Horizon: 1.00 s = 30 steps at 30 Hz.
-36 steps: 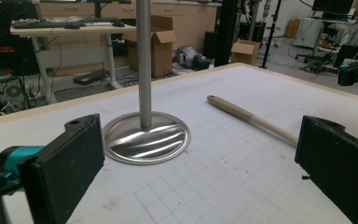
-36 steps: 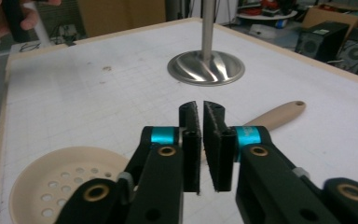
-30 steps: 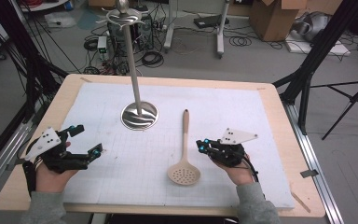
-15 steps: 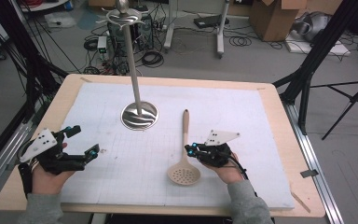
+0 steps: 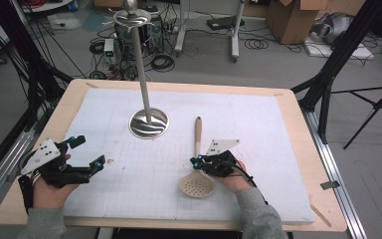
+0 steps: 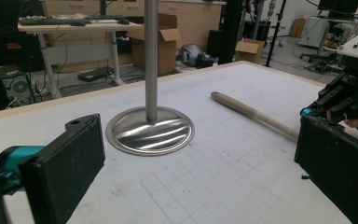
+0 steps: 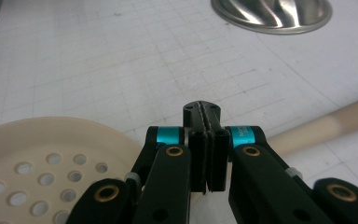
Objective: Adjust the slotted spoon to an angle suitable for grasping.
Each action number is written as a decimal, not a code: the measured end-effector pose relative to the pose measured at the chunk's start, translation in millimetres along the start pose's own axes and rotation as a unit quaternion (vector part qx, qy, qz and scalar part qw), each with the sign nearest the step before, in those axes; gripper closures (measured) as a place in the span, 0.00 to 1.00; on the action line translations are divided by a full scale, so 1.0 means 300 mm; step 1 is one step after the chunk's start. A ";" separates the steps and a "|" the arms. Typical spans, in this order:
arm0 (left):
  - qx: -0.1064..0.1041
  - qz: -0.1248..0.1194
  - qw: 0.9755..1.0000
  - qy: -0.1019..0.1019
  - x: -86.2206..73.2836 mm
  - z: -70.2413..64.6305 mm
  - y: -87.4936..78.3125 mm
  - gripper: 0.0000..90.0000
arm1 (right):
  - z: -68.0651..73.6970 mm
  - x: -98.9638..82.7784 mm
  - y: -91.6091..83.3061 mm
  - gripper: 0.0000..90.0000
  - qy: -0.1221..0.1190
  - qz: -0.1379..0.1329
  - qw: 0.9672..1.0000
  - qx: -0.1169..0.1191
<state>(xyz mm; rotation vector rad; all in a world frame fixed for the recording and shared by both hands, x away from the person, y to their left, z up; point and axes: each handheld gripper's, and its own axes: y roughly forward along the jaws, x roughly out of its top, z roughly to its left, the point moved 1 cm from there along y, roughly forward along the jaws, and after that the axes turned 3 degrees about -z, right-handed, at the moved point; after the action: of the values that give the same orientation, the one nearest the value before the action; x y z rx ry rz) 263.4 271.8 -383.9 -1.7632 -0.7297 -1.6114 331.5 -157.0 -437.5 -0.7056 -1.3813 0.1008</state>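
The right gripper (image 5: 195,162) sits low over the skimmer spoon (image 5: 197,169), its jaws pressed flat together with nothing between them, right where the handle meets the perforated bowl. From the right gripper view the closed pads stand just above the neck, the pale bowl (image 7: 37,163) spreading off to one side and the handle (image 7: 326,123) running off to the other. The spoon lies flat on the white gridded mat (image 5: 258,129), bowl towards the person, handle pointing away towards the metal stand (image 5: 149,123) with its round base and tall pole. Over on the other side, the left gripper (image 5: 92,152) hangs near the mat's edge with its jaws wide apart, holding nothing; its own view shows both black pads (image 6: 67,161) flanking open mat. As for how this spoon will handle, it looks light and stiff, probably plastic or smooth wood, so weight is no worry, but that rounded, slick handle could roll or slide between flat pads. The best hold, to my eye, is across the handle a little above the bowl, near the balance point, so the heavier bowl end does not swing down. Lying flat as it does, the pads must open first, then straddle the handle closely against the mat.
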 end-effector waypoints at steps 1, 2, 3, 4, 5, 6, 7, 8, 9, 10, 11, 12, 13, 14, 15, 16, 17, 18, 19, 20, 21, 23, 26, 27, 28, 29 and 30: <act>0.000 0.000 1.000 0.000 0.000 0.000 -0.001 0.02 | 0.002 0.001 0.006 1.00 -0.004 0.007 1.000 0.000; 0.001 0.000 1.000 0.001 0.000 0.000 -0.002 0.02 | 0.004 0.002 0.014 1.00 -0.008 0.012 1.000 -0.001; 0.001 0.000 1.000 0.000 0.000 0.000 -0.004 0.02 | 0.006 0.003 0.020 1.00 -0.011 0.017 1.000 0.000; 0.001 -0.001 1.000 -0.001 0.001 0.000 -0.004 0.02 | 0.007 0.003 0.026 1.00 -0.014 0.020 1.000 -0.001; 0.001 -0.002 1.000 -0.002 0.000 0.000 -0.005 0.02 | 0.009 0.003 0.031 1.00 -0.015 0.025 1.000 0.002; 0.001 -0.002 1.000 -0.002 0.000 0.000 -0.005 0.02 | 0.011 0.003 0.037 1.00 -0.017 0.028 0.999 0.002; 0.001 -0.002 1.000 -0.002 0.000 0.001 -0.006 0.02 | 0.012 0.003 0.042 1.00 -0.020 0.031 0.999 0.002; 0.002 -0.001 1.000 -0.002 -0.001 0.001 -0.006 0.02 | 0.015 0.003 0.046 1.00 -0.022 0.036 0.999 0.005; 0.002 -0.001 1.000 -0.002 -0.001 0.002 -0.006 0.02 | 0.017 0.002 0.049 1.00 -0.022 0.040 0.999 0.005; 0.002 -0.001 1.000 -0.002 -0.002 0.002 -0.006 0.02 | 0.019 0.001 0.052 1.00 -0.023 0.045 0.999 0.006; 0.002 0.000 1.000 -0.001 -0.002 0.002 -0.006 0.02 | 0.019 -0.001 0.055 1.00 -0.025 0.047 0.999 0.008; 0.002 0.000 1.000 -0.001 -0.002 0.002 -0.006 0.02 | 0.020 -0.003 0.057 1.00 -0.027 0.053 0.998 0.008; 0.002 0.000 1.000 -0.001 -0.002 0.002 -0.006 0.02 | 0.022 -0.004 0.059 1.00 -0.028 0.055 0.998 0.010; 0.002 0.001 1.000 0.000 -0.002 0.001 -0.005 0.02 | 0.023 -0.006 0.061 1.00 -0.032 0.061 0.998 0.010; 0.002 0.001 1.000 0.000 -0.002 0.001 -0.005 0.02 | 0.025 -0.008 0.062 1.00 -0.035 0.069 0.997 0.009; 0.001 0.002 1.000 -0.001 -0.002 0.001 -0.004 0.02 | 0.026 -0.009 0.064 1.00 -0.035 0.067 0.997 0.008; 0.001 0.002 1.000 -0.001 -0.003 0.001 -0.003 0.02 | 0.026 -0.009 0.064 1.00 -0.033 0.068 0.997 0.008; 0.001 0.003 1.000 -0.001 -0.003 0.001 -0.003 0.02 | 0.024 -0.010 0.065 1.00 -0.030 0.067 0.997 0.011; 0.000 0.003 1.000 0.000 -0.003 0.001 -0.003 0.02 | 0.022 -0.011 0.064 1.00 -0.022 0.067 0.997 0.012; 0.001 0.003 1.000 -0.001 -0.003 0.001 -0.003 0.02 | 0.018 -0.012 0.064 1.00 -0.022 0.066 0.997 0.015; 0.001 0.003 1.000 -0.001 -0.003 0.001 -0.003 0.02 | 0.017 -0.013 0.062 1.00 -0.015 0.066 0.998 0.016; 0.002 0.002 1.000 -0.001 -0.003 0.003 -0.005 0.02 | 0.015 -0.014 0.062 1.00 -0.014 0.065 0.998 0.019; 0.003 0.001 1.000 -0.002 -0.003 0.005 -0.010 0.02 | 0.013 -0.016 0.062 1.00 -0.012 0.063 0.998 0.021; 0.003 0.000 1.000 -0.003 -0.003 0.005 -0.011 0.02 | 0.011 -0.016 0.061 1.00 -0.013 0.063 0.998 0.022; 0.003 0.000 1.000 -0.004 -0.003 0.006 -0.013 0.02 | 0.010 -0.017 0.061 1.00 -0.013 0.062 0.998 0.023; 0.004 -0.001 1.000 -0.004 -0.003 0.007 -0.015 0.02 | 0.010 -0.017 0.061 1.00 -0.012 0.063 0.998 0.023; 0.005 -0.002 1.000 -0.005 -0.003 0.007 -0.016 0.02 | 0.010 -0.017 0.061 1.00 -0.012 0.063 0.998 0.023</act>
<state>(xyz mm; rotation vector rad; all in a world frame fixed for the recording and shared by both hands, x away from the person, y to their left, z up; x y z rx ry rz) 260.9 276.6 -384.5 -1.7652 -0.7437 -1.6004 333.7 -143.7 -451.1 -0.7536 -1.3523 0.2409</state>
